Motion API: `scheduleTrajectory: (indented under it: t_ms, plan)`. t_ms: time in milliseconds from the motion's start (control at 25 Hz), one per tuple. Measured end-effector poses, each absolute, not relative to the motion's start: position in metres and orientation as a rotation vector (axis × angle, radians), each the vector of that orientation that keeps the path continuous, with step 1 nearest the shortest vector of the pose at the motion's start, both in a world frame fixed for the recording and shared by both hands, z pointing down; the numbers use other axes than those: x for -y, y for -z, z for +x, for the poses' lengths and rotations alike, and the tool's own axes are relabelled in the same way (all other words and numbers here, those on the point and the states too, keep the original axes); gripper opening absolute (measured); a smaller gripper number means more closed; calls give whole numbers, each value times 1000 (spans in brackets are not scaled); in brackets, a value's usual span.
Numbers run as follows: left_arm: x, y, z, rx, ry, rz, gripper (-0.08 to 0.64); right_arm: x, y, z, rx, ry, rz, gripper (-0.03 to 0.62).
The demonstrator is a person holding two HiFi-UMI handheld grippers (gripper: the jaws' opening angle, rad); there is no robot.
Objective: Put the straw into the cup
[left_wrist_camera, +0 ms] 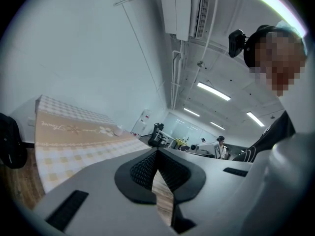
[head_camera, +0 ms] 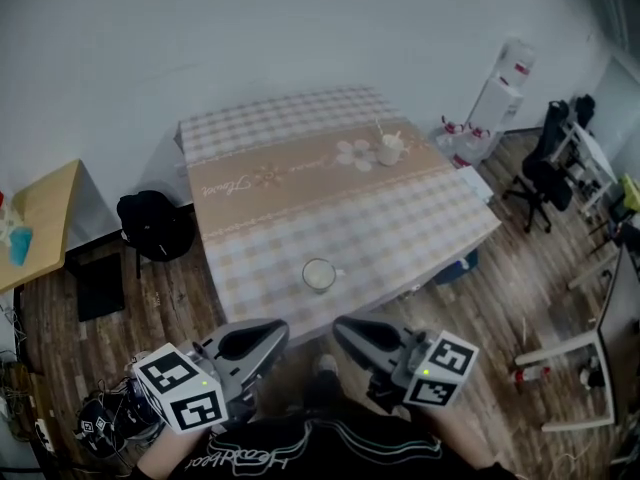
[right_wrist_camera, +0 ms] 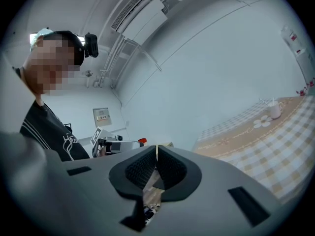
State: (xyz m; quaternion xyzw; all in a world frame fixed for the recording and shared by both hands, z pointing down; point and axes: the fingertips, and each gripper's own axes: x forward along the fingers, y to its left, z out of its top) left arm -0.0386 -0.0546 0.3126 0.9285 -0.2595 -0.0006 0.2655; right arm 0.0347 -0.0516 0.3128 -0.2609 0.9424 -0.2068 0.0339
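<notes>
A glass cup (head_camera: 319,275) with pale contents stands near the front edge of the checked table (head_camera: 400,228). Far back on the right is a white cup (head_camera: 390,150) with a thin straw (head_camera: 379,130) beside it; whether the straw touches that cup I cannot tell. The right gripper view shows the white cup (right_wrist_camera: 274,109) small and distant. Both grippers hang below the table's front edge, close to the person's body. My left gripper (head_camera: 275,330) is shut with nothing in it, its tips (left_wrist_camera: 157,150) pressed together. My right gripper (head_camera: 342,328) is also shut and empty, jaws closed (right_wrist_camera: 157,147).
A black bag (head_camera: 152,225) lies on the wooden floor left of the table, by a yellow side table (head_camera: 40,218). A water dispenser (head_camera: 497,98) and an office chair (head_camera: 545,168) stand to the right. A white frame (head_camera: 575,353) sits at the lower right.
</notes>
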Motion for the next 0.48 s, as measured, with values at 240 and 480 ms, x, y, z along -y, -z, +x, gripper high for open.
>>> scheduleTrajectory:
  t_ms: [240, 480]
  plan:
    - [42, -317, -38, 669, -17, 2521, -3, 37, -314, 32, -2889, 625, -791, 14]
    - [38, -327, -34, 650, -42, 2510, -3, 28, -321, 32, -2902, 620, -814, 12]
